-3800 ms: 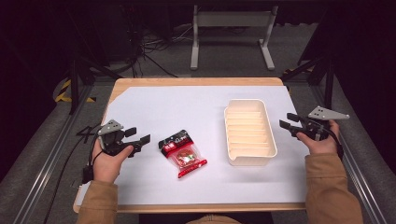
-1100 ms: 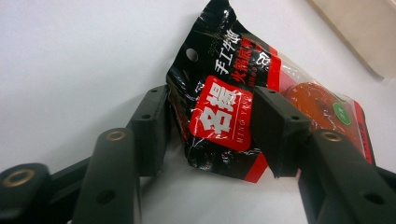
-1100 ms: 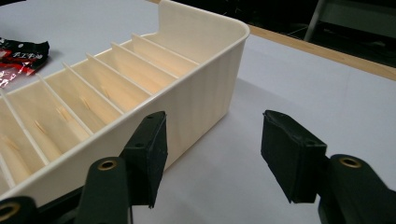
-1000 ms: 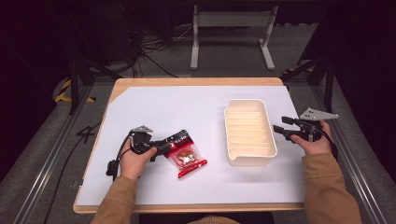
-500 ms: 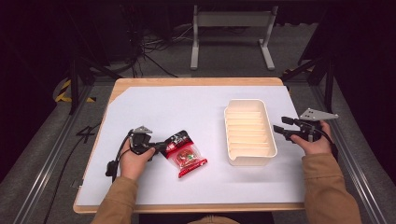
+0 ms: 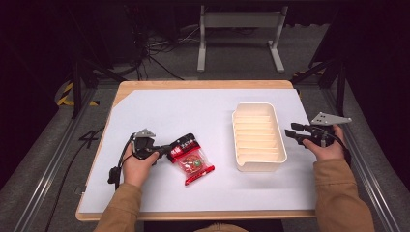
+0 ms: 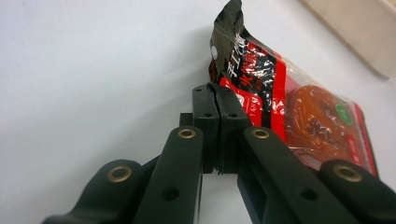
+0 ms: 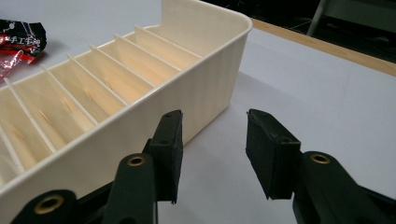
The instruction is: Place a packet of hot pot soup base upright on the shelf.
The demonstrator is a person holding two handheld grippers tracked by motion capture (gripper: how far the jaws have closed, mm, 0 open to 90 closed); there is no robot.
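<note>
Snack packet (image 6: 190,157): red and black, white lettering on black band, clear window over orange-brown contents, small green round mark. Tray (image 6: 259,164): cream plastic, pale ribbed dividers inside, faint tan flecks on floor. Bench (image 6: 193,85): light wood edge, white sheet covering top. Left claw (image 7: 217,114): matte black, brass-coloured rivets. Right claw (image 8: 212,140): same black, same brass rivets, grey three-cornered plate on top. Sleeves (image 6: 341,195): tan brown. Floor: dark grey, yellow-black striped tape at left.
</note>
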